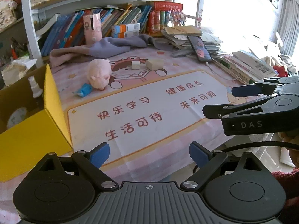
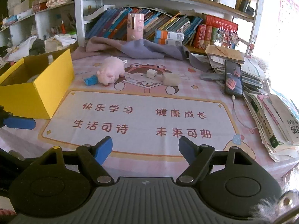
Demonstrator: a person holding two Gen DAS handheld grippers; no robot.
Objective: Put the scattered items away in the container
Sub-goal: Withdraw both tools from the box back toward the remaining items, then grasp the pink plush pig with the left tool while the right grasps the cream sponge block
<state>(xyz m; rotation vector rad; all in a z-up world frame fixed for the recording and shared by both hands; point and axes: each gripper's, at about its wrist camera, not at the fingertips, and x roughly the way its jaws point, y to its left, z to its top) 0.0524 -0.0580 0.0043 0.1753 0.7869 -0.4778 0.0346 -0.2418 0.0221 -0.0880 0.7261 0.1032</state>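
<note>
Both wrist views face the bookshelf (image 1: 112,16), sharing the mat (image 2: 138,119)

A pink cartoon mat (image 2: 138,112) printed with red Chinese characters covers the worktop. Along the worktop's far edge lies a crumpled grey-and-mauve cloth (image 2: 142,49), and just behind it stands a pink cylindrical holder (image 2: 135,27) in front of a row of leaning books (image 2: 164,23) on the shelf. At the right edge sits a heap of papers and booklets (image 2: 269,115), with a smartphone (image 2: 233,78) propped against it, screen lit, and a white cable (image 2: 241,115) trailing from its lower end across the mat.
</note>
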